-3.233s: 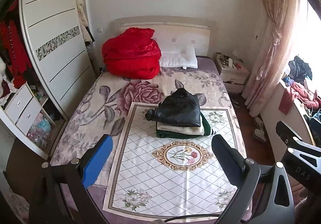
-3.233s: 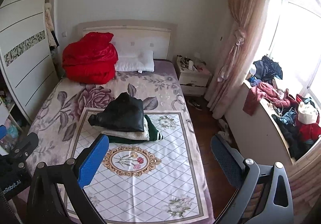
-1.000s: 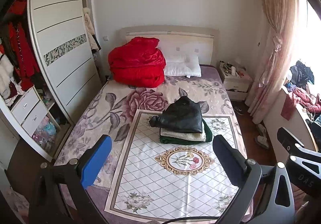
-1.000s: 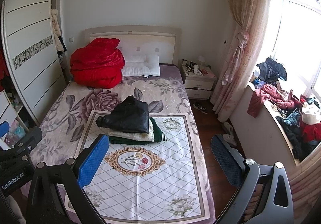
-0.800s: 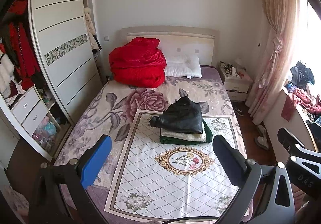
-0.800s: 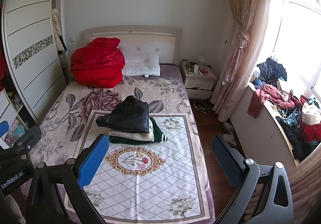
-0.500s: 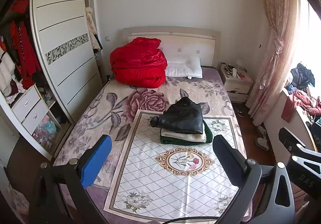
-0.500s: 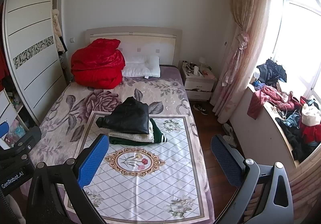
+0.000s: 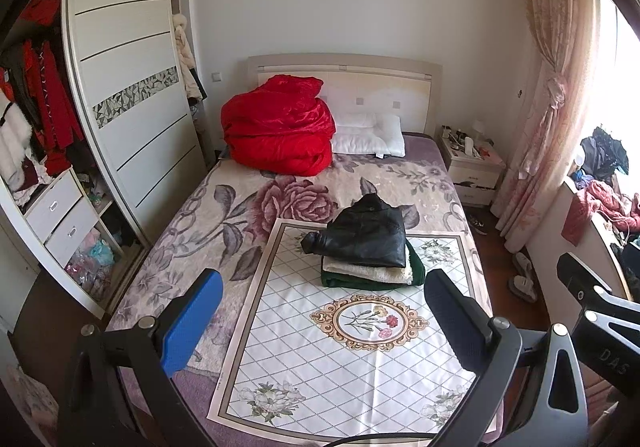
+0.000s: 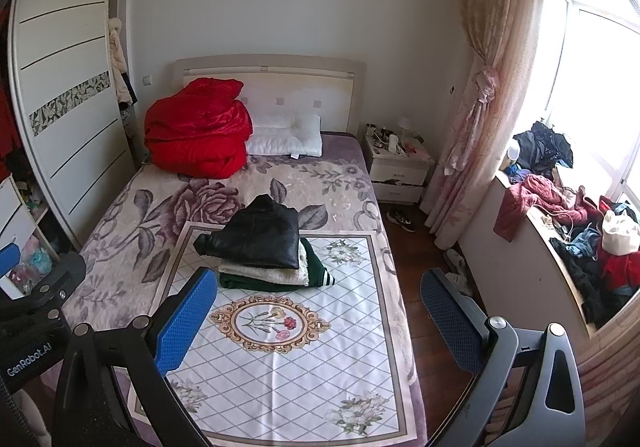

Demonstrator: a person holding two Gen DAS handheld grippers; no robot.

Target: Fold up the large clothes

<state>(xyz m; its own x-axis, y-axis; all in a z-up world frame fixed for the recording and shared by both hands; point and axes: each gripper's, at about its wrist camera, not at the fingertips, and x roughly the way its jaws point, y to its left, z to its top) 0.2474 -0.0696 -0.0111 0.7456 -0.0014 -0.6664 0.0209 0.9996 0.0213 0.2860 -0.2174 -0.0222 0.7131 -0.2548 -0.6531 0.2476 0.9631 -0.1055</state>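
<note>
A stack of folded clothes lies on the bed: a black jacket (image 9: 366, 233) on top, a cream garment (image 9: 368, 273) under it and a dark green one (image 9: 416, 271) at the bottom. The stack also shows in the right wrist view, with the black jacket (image 10: 258, 233) on top. It rests on a white patterned cloth (image 9: 348, 359) spread over the bed. My left gripper (image 9: 322, 321) is open and empty, held high above the foot of the bed. My right gripper (image 10: 320, 319) is open and empty, beside it to the right.
A red quilt (image 9: 280, 131) and white pillows (image 9: 368, 135) sit at the headboard. A wardrobe (image 9: 120, 95) stands left of the bed. A nightstand (image 10: 396, 163) and curtain (image 10: 484, 87) stand right. Loose clothes (image 10: 580, 223) pile on the window ledge.
Both grippers have drawn back and up from the bed, so more of the room shows. The folded stack has not moved.
</note>
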